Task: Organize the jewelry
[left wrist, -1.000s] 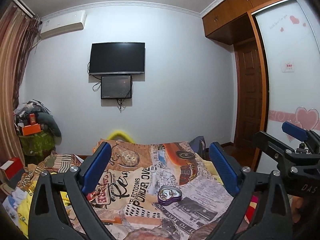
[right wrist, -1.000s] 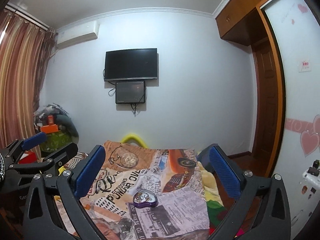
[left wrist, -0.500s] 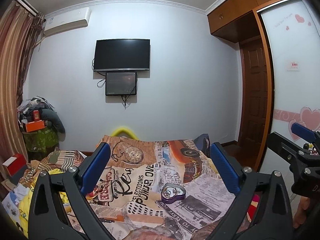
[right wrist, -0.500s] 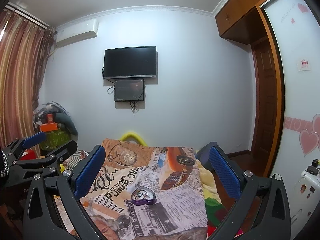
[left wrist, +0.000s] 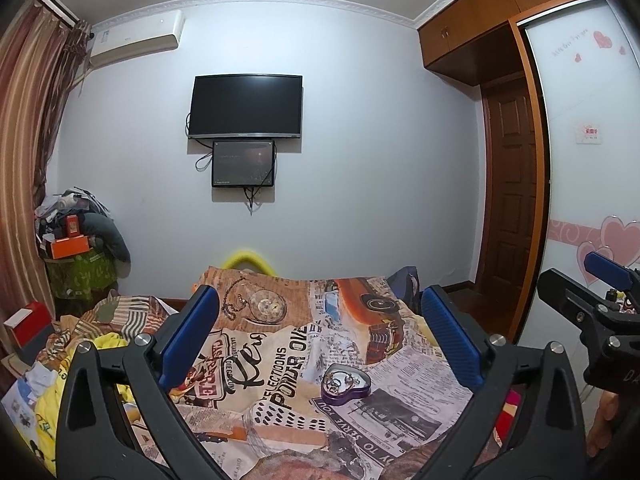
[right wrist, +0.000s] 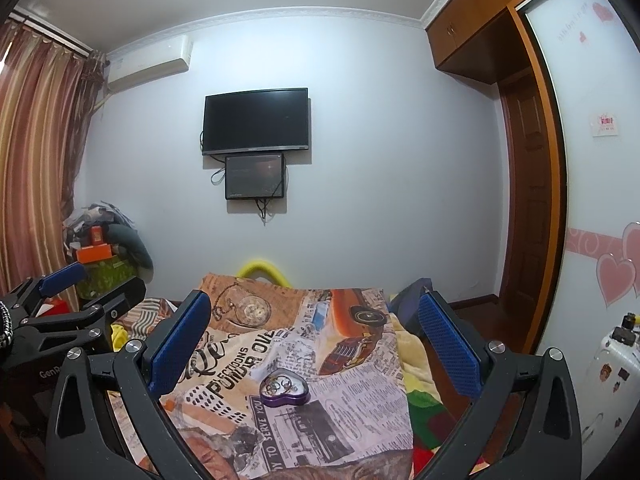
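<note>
A purple heart-shaped tin [left wrist: 346, 384] lies open on the bed [left wrist: 404, 412], resting on a bedspread printed with newspaper text, a pocket watch and an orange car. Inside the tin sits a small tangle of rings and chain [right wrist: 281, 385] (the pieces are too small to tell apart). The left gripper [left wrist: 320, 340] hangs above the bedspread with its blue-padded fingers [left wrist: 188, 336] spread wide apart and nothing between them; the tin shows in the gap, nearer the right finger and well clear of both. The right gripper [right wrist: 316, 344] is likewise held over the bed, its fingers [right wrist: 450, 344] wide apart and bare, with the tin lying between them, touching neither. Each gripper shows at the edge of the other's view, side by side. On the far wall hang a dark television [left wrist: 245, 106] and a smaller screen [left wrist: 243, 164] just beneath it, with an air conditioner [left wrist: 136, 38] high to the left, striped curtains [right wrist: 36, 160] and a wooden wardrobe [left wrist: 504, 4] to the right.
</note>
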The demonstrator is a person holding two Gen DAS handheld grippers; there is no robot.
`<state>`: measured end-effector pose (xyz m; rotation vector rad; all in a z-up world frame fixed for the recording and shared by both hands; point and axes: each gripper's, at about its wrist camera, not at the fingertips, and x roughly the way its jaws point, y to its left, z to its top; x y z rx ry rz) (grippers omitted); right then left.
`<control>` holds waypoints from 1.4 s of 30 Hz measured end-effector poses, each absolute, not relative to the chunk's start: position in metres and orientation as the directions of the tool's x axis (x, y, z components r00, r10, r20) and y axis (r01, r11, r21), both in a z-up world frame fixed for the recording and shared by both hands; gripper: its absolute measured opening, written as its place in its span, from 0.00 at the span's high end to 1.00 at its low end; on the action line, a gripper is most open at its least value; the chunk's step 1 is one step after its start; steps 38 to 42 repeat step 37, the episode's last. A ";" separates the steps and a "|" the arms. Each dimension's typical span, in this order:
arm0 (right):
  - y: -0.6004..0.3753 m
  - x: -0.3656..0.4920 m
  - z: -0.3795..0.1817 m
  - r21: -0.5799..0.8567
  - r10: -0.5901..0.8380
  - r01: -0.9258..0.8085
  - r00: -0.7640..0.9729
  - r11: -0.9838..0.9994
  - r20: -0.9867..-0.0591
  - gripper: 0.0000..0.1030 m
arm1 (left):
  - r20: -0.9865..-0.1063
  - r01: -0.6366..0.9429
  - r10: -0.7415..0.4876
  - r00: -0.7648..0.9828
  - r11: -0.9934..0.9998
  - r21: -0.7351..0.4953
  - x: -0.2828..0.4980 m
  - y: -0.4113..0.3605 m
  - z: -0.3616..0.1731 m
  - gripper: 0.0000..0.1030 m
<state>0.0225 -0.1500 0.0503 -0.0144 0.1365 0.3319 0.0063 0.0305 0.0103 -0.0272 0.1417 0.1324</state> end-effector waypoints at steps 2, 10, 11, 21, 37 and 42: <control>-0.150 0.023 0.051 0.005 0.319 -0.321 0.937 0.947 -0.139 0.00 | -0.145 -0.133 0.129 0.981 0.991 -0.018 0.007 0.030 0.010 0.01; -0.153 0.025 0.052 0.015 0.311 -0.313 0.939 0.950 -0.148 0.00 | -0.153 -0.126 0.121 0.981 0.992 -0.020 0.007 0.030 0.008 0.01; -0.153 0.025 0.053 0.015 0.310 -0.312 0.939 0.950 -0.149 0.00 | -0.153 -0.125 0.121 0.981 0.992 -0.020 0.007 0.029 0.008 0.01; -0.155 0.026 0.051 0.020 0.305 -0.306 0.938 0.952 -0.163 0.00 | -0.167 -0.114 0.110 0.980 0.993 -0.012 0.010 0.026 0.007 0.01; -0.154 0.032 0.050 0.026 0.300 -0.301 0.936 0.953 -0.185 0.00 | -0.178 -0.094 0.093 0.980 0.996 0.000 0.015 0.027 0.002 0.01; -0.154 0.032 0.050 0.026 0.300 -0.301 0.936 0.953 -0.185 0.00 | -0.178 -0.094 0.093 0.980 0.996 0.000 0.015 0.027 0.002 0.01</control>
